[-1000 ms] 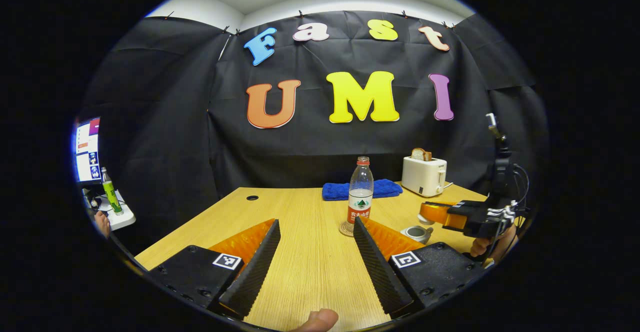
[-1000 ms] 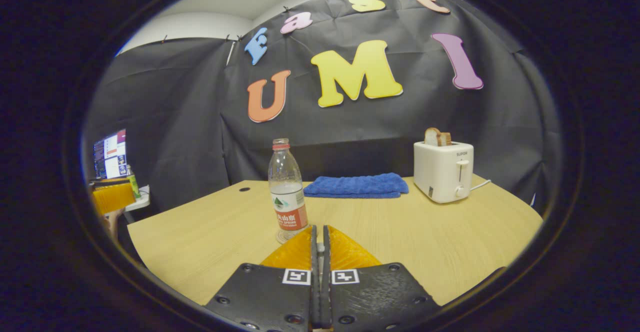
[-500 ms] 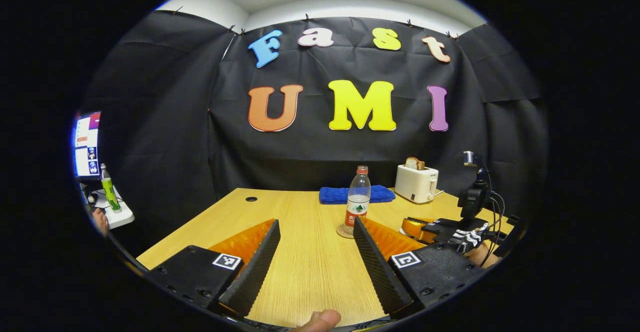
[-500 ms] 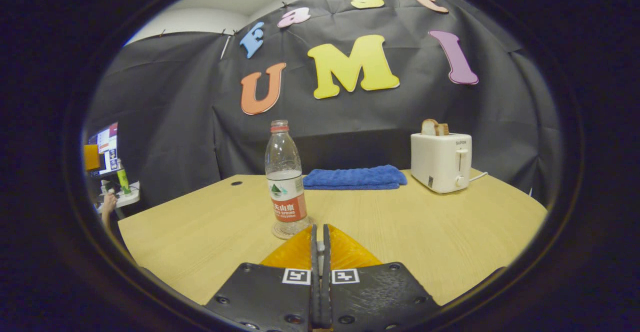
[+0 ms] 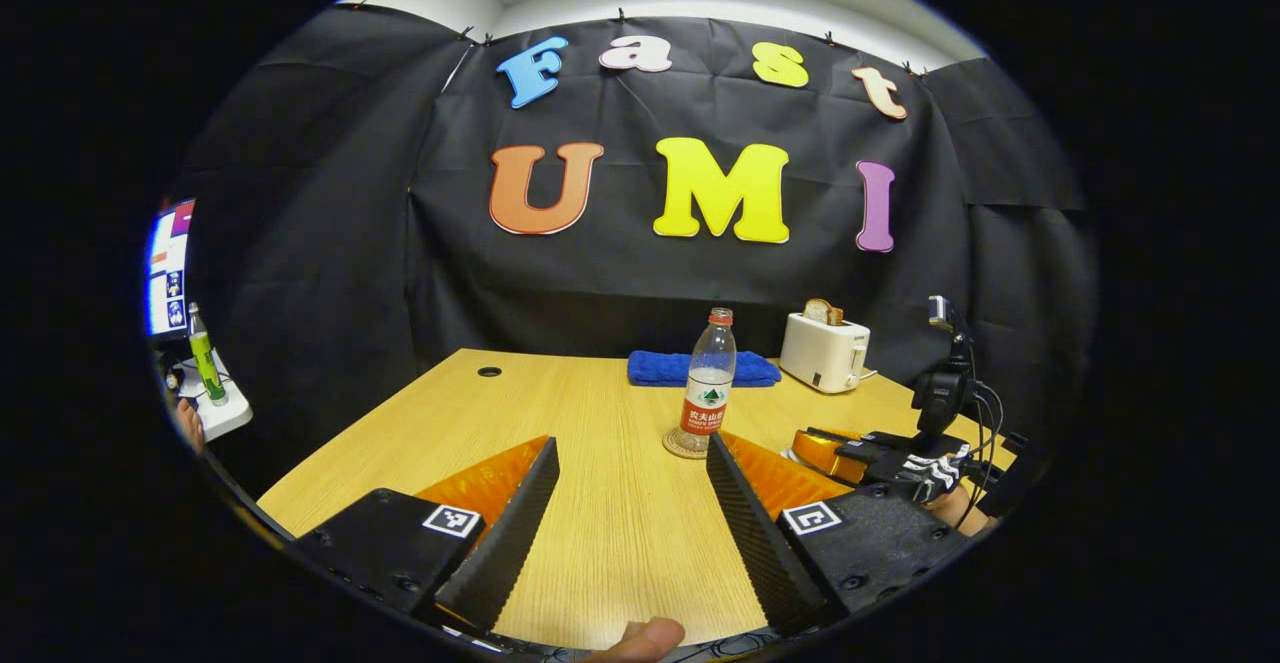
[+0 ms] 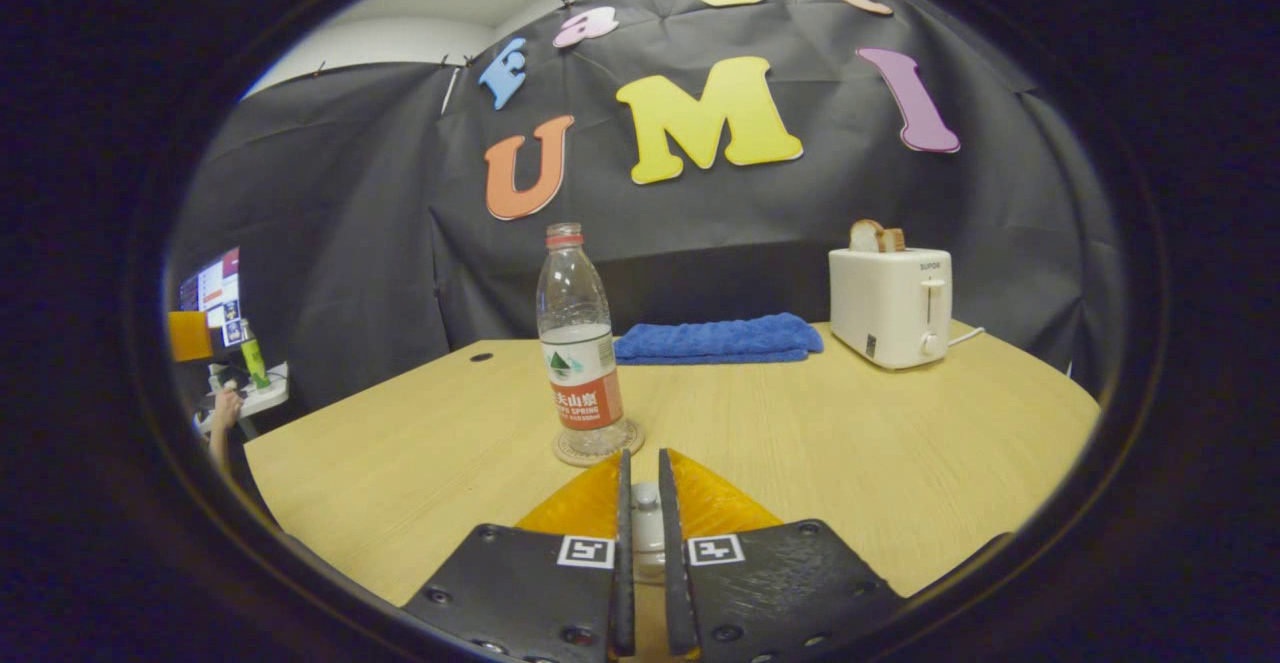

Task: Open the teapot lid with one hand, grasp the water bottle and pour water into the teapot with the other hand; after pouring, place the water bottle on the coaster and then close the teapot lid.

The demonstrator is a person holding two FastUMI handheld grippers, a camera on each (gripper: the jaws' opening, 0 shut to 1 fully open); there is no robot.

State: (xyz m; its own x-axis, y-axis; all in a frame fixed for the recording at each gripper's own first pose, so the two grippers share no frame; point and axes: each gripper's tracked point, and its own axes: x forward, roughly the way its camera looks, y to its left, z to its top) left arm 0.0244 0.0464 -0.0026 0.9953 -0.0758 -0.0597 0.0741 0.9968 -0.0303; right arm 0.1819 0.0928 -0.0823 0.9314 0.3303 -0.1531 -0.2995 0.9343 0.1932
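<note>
Behind the pale wooden bench [image 6: 900, 463] hangs black cloth, and at the far edge I see a folded blue towel [image 6: 716, 338] and a white toaster [image 6: 890, 306] with bread in it. My water bottle [image 6: 578, 343] stands upright on a round coaster [image 6: 598, 445] near the middle; it is clear plastic with a red cap and a red and white label, about half full. My left gripper [image 5: 628, 488] has its fingers wide apart, holding nothing, above the bare bench on the near side of the bottle. My right gripper [image 6: 640, 518] has its fingers nearly together, with a narrow gap where a small pale knob [image 6: 645, 513] sits; I cannot tell if they press it. In the left gripper view this right gripper is low at the right of the bottle, and the teapot is hidden behind it.
</note>
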